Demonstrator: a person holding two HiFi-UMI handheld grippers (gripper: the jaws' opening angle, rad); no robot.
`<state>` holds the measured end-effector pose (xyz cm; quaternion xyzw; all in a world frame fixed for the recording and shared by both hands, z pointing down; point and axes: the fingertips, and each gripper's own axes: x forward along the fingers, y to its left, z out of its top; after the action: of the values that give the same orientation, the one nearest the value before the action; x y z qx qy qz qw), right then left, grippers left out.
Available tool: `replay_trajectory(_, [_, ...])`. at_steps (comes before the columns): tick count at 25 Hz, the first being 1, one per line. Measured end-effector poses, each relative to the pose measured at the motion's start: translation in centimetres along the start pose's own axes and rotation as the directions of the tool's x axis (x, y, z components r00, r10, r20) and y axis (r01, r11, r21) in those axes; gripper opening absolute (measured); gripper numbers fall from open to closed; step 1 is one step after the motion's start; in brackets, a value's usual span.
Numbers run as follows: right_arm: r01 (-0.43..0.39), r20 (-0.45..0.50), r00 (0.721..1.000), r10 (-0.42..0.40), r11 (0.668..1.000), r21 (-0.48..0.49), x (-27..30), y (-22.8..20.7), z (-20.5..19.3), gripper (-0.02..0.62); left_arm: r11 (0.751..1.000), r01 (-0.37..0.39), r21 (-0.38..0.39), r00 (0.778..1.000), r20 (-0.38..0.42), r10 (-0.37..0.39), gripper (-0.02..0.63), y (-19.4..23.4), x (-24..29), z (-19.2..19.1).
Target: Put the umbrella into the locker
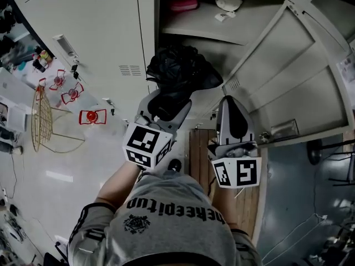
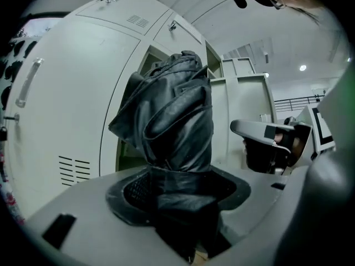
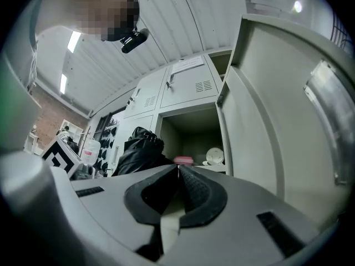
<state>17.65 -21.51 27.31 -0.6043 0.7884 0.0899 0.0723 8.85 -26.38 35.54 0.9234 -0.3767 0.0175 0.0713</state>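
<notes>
Left gripper (image 2: 177, 204) clamps a bundled black umbrella (image 1: 180, 68), held just in front of the open locker (image 1: 222, 29) — right gripper (image 1: 232, 101) alongside, its fingers (image 3: 197, 195) pressed together, empty.

The umbrella's (image 2: 172, 126) lower end is buried between the left gripper's (image 2: 178, 192) fingers, so its handle cannot be seen; in the head view its black folds cover those fingertips. Beyond the right gripper's (image 3: 178, 173) pressed-together fingertips, a pink thing (image 3: 183, 160) and a white round thing (image 3: 214, 155) inside the locker (image 3: 188, 132) are too small to identify. Right of those fingers, the locker door (image 3: 266, 126) runs off the picture's edge.
</notes>
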Motion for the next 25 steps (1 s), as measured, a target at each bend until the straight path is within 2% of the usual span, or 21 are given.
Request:
replay_trajectory(10, [-0.077,0.008,0.997,0.076,0.996,0.038,0.4,-0.1,-0.5,0.011,0.999,-0.039,-0.038,0.987,-0.159,0.032,0.267,0.7,3.1,-3.9])
replay_trajectory(25, [-0.101,0.039,0.994,0.099,0.993,0.056,-0.1,-2.0,0.1,0.011,0.992,-0.047,-0.116,0.929,-0.37,0.001,0.267,1.4,8.2,-7.6])
